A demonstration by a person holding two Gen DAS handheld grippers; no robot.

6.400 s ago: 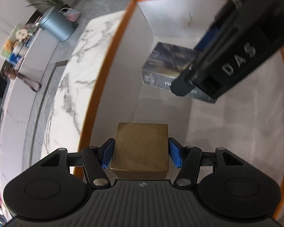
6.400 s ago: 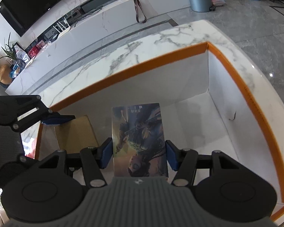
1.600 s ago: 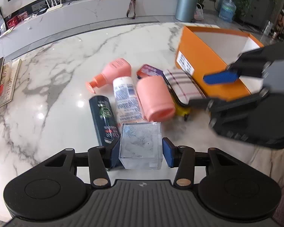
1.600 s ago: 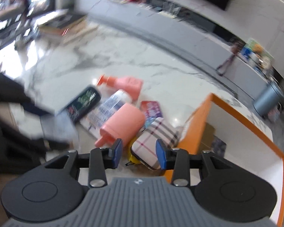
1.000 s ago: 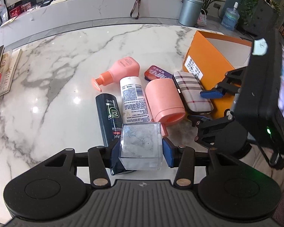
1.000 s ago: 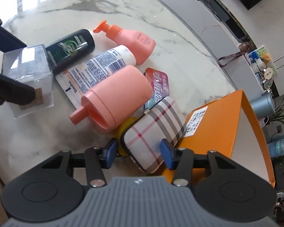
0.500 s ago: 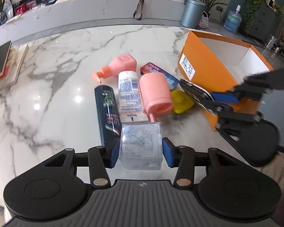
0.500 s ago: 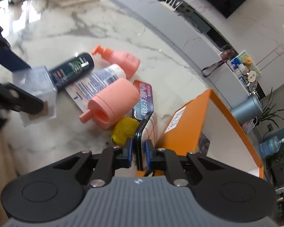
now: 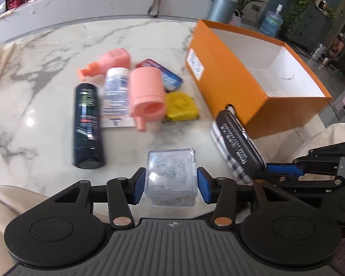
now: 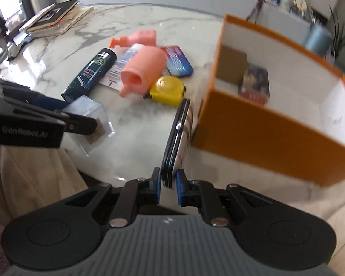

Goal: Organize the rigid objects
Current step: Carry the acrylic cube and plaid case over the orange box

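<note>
Left gripper (image 9: 171,187) jaws clamp a clear cube (image 9: 171,179); right gripper (image 10: 168,189) jaws pinch a plaid case (image 10: 178,138) edge-on. Orange box (image 10: 264,124) lies ahead-right: lift both above its rim before lowering.

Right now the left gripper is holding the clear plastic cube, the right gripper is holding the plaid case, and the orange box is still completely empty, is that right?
Not quite. The left gripper does hold the clear plastic cube and the right gripper the plaid case, but the orange box is not empty. The right wrist view shows a brown box and a dark printed box inside it.
</note>
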